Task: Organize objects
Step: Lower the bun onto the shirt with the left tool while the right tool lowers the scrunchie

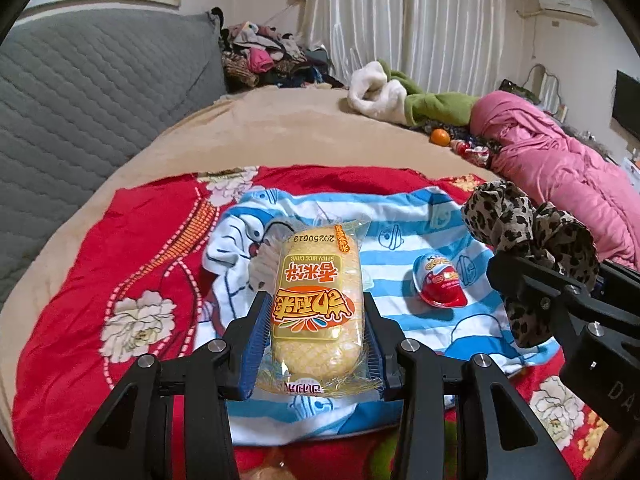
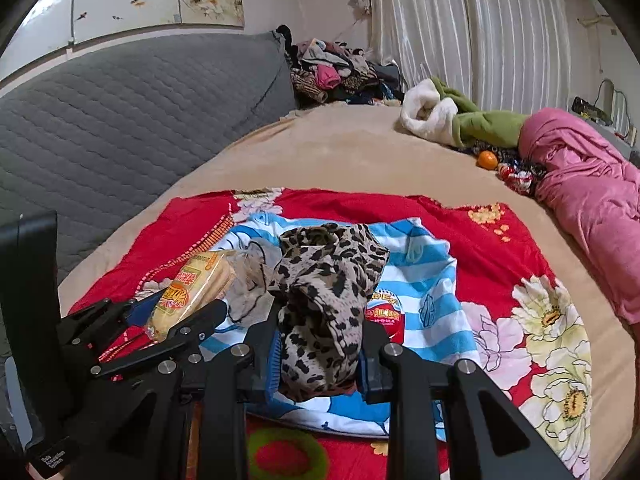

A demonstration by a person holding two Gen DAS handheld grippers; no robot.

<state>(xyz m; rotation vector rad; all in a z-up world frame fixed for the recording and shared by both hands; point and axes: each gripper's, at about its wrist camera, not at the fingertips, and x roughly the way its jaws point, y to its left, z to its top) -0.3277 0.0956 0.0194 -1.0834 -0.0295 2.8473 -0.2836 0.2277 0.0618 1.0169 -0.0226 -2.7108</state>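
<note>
Here, left gripper (image 1: 316, 320) pinching rice-cake packet (image 1: 317, 304) — right gripper (image 2: 320, 344) clamping leopard-print cloth (image 2: 324, 292)

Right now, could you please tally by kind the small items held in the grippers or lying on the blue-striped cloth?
Yellow wrapped rice cake snack, in left gripper: 1
Leopard-print fabric scrunchie, in right gripper: 1
Red-and-white egg-shaped chocolate pack, on blue-and-white striped cloth: 1
Total: 3

Layout of objects above and on the bed.
Clear-wrapped yellow rice cake packet (image 1: 317, 304) left of leopard-print fabric scrunchie (image 1: 528, 240); between them, red-and-white plastic egg (image 1: 439, 282) on blue-and-white striped cartoon towel (image 1: 404, 236), over red floral cloth (image 1: 132, 256).
</note>
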